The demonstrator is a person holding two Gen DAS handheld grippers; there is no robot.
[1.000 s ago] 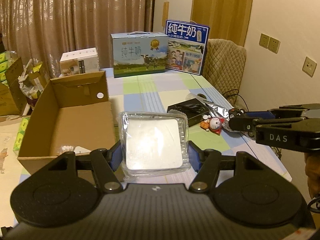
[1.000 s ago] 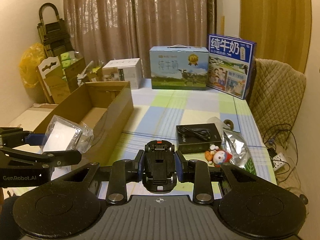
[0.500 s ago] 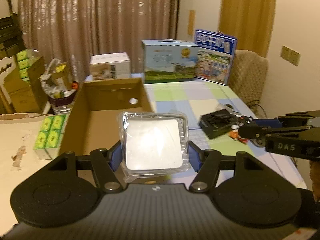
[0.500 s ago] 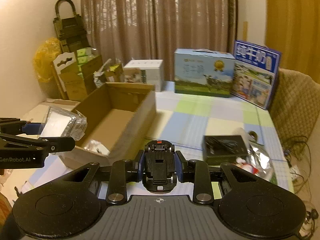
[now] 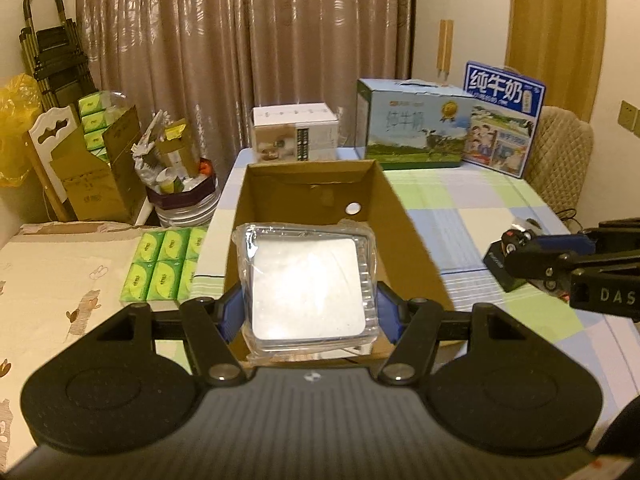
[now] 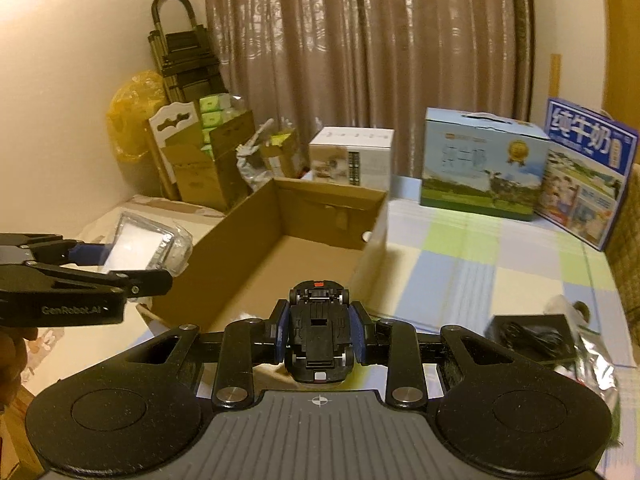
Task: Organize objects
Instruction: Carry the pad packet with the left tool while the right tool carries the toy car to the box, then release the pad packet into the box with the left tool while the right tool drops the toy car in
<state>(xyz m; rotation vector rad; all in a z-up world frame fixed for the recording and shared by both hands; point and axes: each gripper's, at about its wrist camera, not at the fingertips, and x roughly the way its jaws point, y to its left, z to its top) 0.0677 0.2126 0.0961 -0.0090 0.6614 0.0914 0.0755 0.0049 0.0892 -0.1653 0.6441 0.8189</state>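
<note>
Over one open cardboard box (image 5: 404,240), left claw (image 5: 308,308) clamps one plastic-wrapped packet (image 5: 306,286), right claw (image 6: 320,338) grips one toy car (image 6: 320,336).

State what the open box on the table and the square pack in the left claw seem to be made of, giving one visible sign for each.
Open box: apparently corrugated cardboard, matte brown, with folded flaps and a punched hole. Square pack: probably clear glossy plastic, since it shows glare and ribbed edges, over a white insert whose material cannot be told.

cardboard box (image 5: 404,220): brown | tablecloth (image 5: 480,208): green-blue-white checks | toy car (image 6: 320,336): black | curtain (image 5: 248,60): brown
</note>
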